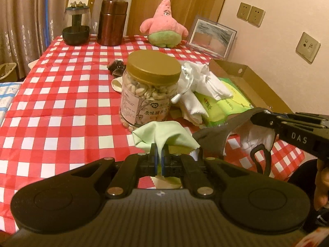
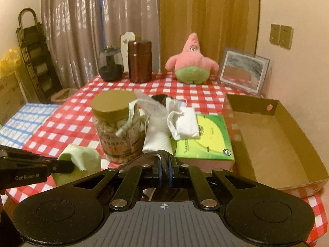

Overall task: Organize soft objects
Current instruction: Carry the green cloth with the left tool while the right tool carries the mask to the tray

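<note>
Left gripper (image 1: pixel 159 152) is clamped on a pale green microfibre cloth (image 1: pixel 162 132), held off the red-and-white checked tablecloth (image 1: pixel 61 94) in front of the gold-lidded plastic nut jar (image 1: pixel 151 86). Right gripper (image 2: pixel 164 160) is pinched on a dark grey fabric mask (image 1: pixel 213 136), also lifted. White crumpled cloths (image 2: pixel 181 121) are piled on the green tissue pack (image 2: pixel 213 140). The open brown cardboard box (image 2: pixel 273 135) is seen just right of the pack.

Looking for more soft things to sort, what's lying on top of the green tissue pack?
White cloths lie across the far left part of the green tissue pack. The pack's face beneath them is covered.
</note>
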`<action>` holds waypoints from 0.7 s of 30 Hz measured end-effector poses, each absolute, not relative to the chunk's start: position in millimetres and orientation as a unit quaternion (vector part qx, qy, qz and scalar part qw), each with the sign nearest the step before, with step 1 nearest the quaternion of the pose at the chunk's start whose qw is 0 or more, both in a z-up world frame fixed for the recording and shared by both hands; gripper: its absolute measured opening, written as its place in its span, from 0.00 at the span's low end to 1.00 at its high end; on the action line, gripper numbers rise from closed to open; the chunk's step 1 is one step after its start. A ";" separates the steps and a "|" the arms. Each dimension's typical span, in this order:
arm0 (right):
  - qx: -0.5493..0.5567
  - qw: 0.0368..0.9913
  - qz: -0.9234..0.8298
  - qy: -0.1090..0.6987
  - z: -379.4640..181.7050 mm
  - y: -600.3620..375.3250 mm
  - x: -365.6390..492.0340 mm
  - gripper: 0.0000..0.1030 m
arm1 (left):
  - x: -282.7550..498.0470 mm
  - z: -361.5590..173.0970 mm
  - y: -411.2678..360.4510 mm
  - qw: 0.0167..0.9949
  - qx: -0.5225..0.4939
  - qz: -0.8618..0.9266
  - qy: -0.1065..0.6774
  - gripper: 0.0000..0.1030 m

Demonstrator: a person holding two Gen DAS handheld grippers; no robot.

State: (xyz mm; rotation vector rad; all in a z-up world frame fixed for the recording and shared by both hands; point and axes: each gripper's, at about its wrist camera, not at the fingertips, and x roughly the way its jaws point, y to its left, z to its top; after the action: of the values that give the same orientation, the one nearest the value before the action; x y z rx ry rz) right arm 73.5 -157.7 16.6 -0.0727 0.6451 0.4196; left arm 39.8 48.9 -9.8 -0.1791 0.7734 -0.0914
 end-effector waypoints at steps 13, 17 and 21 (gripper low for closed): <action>0.007 0.954 0.147 0.263 75.5 -231.9 77.0 0.06 | 54.1 28.9 -3.4 0.929 -0.075 -0.099 0.349 0.03; 0.020 0.958 0.124 0.259 86.0 -270.3 90.9 0.06 | 71.3 38.9 -35.6 0.927 -0.071 -0.132 0.343 0.03; 0.026 0.962 0.094 0.253 89.1 -310.7 106.6 0.06 | 96.0 43.3 -75.7 0.922 -0.062 -0.172 0.341 0.03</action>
State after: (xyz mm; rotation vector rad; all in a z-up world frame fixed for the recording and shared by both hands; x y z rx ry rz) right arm 106.6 -310.7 89.1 0.0531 0.5130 0.1899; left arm 96.0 -75.7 43.3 -0.1282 0.7013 -0.3536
